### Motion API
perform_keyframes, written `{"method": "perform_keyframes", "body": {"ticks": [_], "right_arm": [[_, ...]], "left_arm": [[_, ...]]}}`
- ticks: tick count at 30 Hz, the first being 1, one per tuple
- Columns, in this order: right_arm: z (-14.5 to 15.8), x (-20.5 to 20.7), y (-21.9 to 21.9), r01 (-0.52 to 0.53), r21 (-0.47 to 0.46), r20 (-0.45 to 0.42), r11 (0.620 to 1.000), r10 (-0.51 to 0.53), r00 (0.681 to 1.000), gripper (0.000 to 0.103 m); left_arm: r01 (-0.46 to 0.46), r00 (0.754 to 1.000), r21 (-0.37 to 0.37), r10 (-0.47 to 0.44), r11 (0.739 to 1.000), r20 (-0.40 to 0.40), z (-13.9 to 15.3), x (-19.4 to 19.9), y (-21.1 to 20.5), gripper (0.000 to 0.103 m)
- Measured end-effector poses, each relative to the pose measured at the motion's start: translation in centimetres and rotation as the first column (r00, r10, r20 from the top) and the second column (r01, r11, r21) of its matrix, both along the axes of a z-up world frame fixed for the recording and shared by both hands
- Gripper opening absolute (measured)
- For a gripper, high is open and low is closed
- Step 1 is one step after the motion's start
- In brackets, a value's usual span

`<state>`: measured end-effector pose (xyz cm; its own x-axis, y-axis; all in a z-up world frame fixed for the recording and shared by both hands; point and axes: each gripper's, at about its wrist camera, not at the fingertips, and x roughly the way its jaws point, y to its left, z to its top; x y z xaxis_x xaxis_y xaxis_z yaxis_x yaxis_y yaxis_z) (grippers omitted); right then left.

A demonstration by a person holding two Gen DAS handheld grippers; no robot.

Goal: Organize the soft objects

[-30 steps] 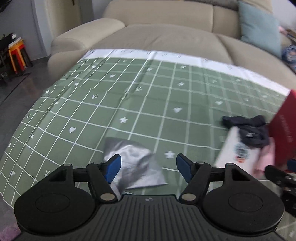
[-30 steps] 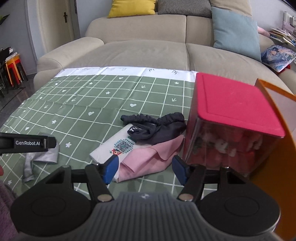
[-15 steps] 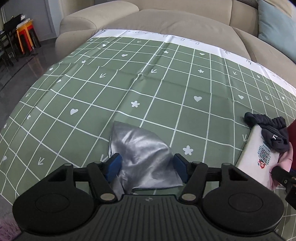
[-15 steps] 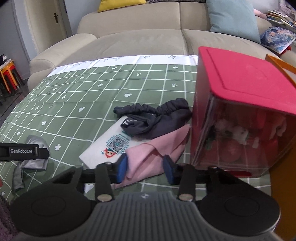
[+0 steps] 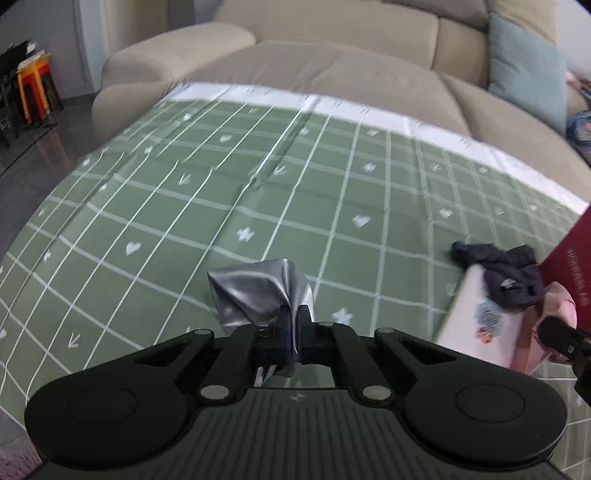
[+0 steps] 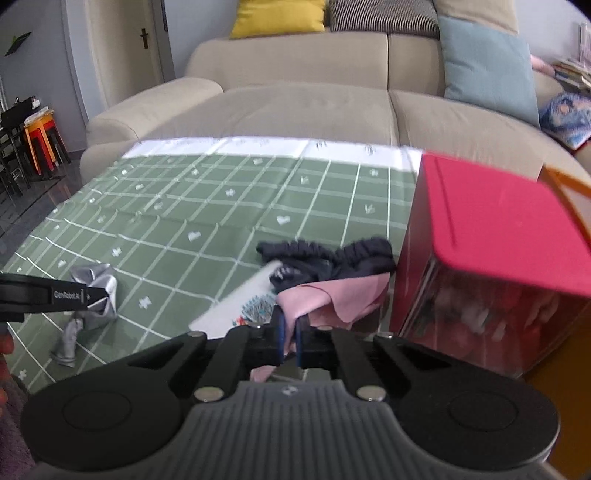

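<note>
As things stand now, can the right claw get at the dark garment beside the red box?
Probably not yet: the right claw is shut on the pink cloth. The dark garment lies uncovered just beyond, so once emptied the way looks free.

Behind the green checked cloth (image 6: 207, 206) stands a beige sofa (image 6: 295, 110); on it a yellow cushion (image 6: 277, 16), a striped cushion (image 6: 384, 14) and a teal cushion (image 6: 487, 66).

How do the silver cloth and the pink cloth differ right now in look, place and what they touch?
The silver cloth is shiny and crinkled; the pink cloth looks matte and soft. The silver cloth sits alone on the green tablecloth; the pink cloth lies beside the red box, touching the dark garment and the white packet. The left gripper pinches the silver cloth, the right gripper the pink one. Both are bunched up in shut jaws.
</note>
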<state>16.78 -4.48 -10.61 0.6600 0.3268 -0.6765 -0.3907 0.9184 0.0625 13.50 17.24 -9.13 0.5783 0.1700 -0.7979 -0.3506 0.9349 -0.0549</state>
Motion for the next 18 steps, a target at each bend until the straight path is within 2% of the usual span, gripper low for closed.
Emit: {"method": "perform_keyframes", "body": {"ticks": [8, 12, 14, 18], "right_arm": [[3.3, -2.1, 0.4, -0.031, 0.019, 0.07, 0.999, 0.029, 0.997, 0.002], [4.7, -4.1, 0.1, -0.059, 0.036, 0.077, 0.998, 0.056, 0.995, 0.002], [4.5, -4.9, -0.2, -0.072, 0.023, 0.053, 0.997, 0.071, 0.996, 0.002], [1.6, -5.2, -1.8, -0.035, -0.049, -0.068, 0.998, 0.032, 0.997, 0.002]], "left_arm": [[0.095, 0.99, -0.022, -0.092, 0.995, 0.11, 3.2, -1.2, -1.8, 0.002], [0.182, 0.977, -0.071, -0.171, 0.981, 0.129, 4.2, -2.3, -3.4, 0.002], [0.22, 0.971, -0.098, -0.208, 0.971, 0.119, 4.2, -2.7, -4.5, 0.002], [0.27, 0.963, -0.152, -0.264, 0.951, 0.063, 3.1, -3.0, -6.0, 0.002]]}}
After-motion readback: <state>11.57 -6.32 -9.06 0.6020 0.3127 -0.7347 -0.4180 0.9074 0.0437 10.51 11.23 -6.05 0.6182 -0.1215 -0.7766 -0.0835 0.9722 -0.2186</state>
